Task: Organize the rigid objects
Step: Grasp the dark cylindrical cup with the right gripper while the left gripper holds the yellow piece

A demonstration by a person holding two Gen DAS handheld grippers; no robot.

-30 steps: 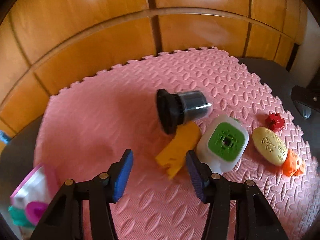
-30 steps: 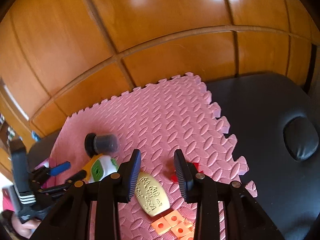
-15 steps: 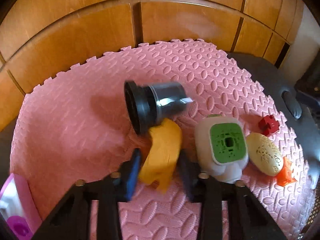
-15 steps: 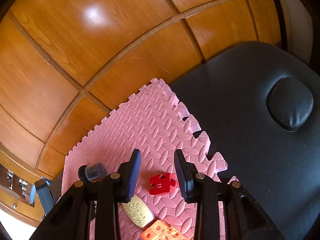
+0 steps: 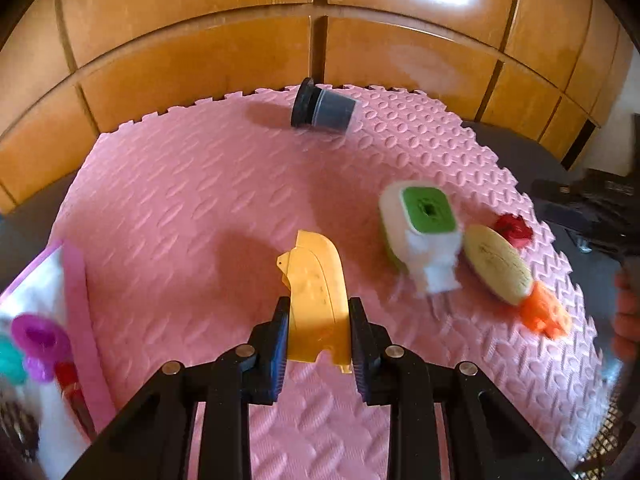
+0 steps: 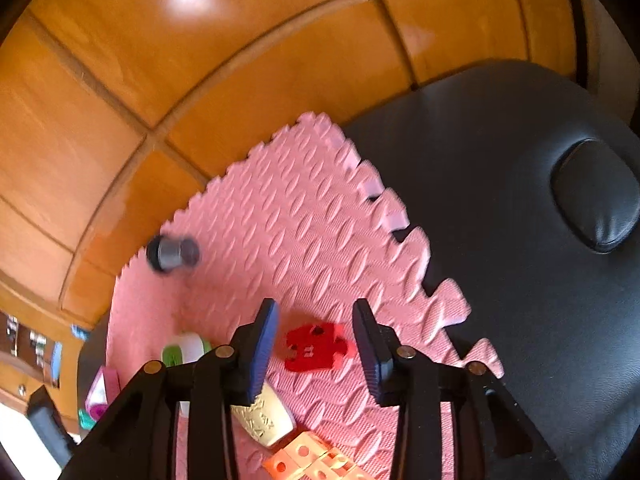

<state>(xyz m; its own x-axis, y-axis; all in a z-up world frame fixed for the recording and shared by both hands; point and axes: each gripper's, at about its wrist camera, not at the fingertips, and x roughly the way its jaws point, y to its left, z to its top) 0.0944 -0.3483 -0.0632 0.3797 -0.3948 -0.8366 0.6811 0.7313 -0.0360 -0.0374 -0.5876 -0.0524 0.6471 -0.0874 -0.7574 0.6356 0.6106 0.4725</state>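
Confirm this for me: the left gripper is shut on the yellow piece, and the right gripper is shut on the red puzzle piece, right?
Not quite. The left gripper is shut on the yellow piece, but the right gripper is open, its fingers either side of the red puzzle piece without touching it, as the right wrist view shows.

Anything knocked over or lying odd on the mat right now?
Yes: the dark grey cylindrical container with black lid lies tipped on its side near the far edge of the pink foam mat, apart from the other toys. It looks blurred, possibly rolling.
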